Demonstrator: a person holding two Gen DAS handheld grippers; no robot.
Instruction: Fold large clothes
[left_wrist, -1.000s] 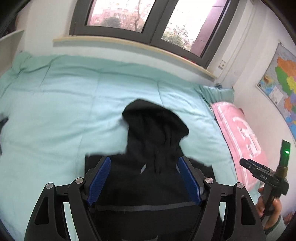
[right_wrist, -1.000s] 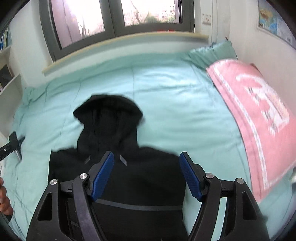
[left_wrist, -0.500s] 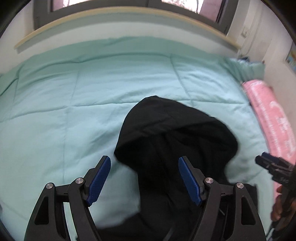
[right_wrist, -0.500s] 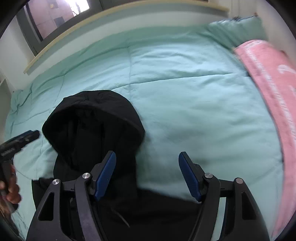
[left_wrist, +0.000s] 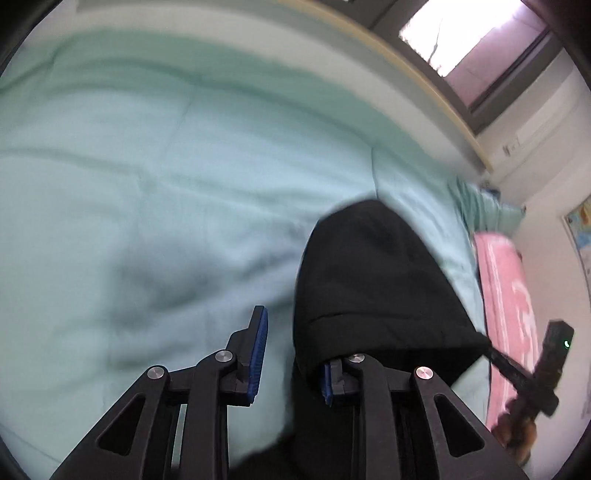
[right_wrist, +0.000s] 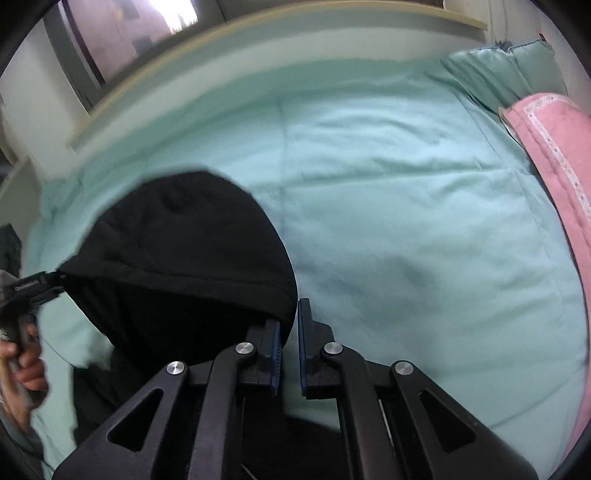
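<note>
My left gripper (left_wrist: 290, 354): jaws closing, a gap showing between the blue pads, the near-left edge of the hood (left_wrist: 369, 280) between them and draped over the right-hand finger (left_wrist: 328, 380); whether the pads already bite the cloth I cannot tell; my right gripper (right_wrist: 288, 354): pressed together, pads nearly meeting, pinching the hood's opposite lower corner, black fabric caught at the left pad; the same gripper shows in the left wrist view as a dark bar (left_wrist: 517, 369) reaching the hood's right edge, with my hand (left_wrist: 517, 432) below it; the left gripper likewise shows at the hood's left edge in the right wrist view (right_wrist: 33, 291), my hand (right_wrist: 22, 362) beneath; black hoodie (right_wrist: 177, 258): hood rounded and lying flat, pointing away from me toward the window wall; body of the garment running back under both grippers and out of view, so its state I cannot judge; mint quilt (right_wrist: 406, 184): beneath the hood on every side; pink blanket (right_wrist: 554, 155): well to the hood's right, apart from it; progress, by my judgement: early in a fold; hood seized or nearly seized at two corners, not yet turned down over the body; sleeves and later folds unseen, presumed outstanding.
</note>
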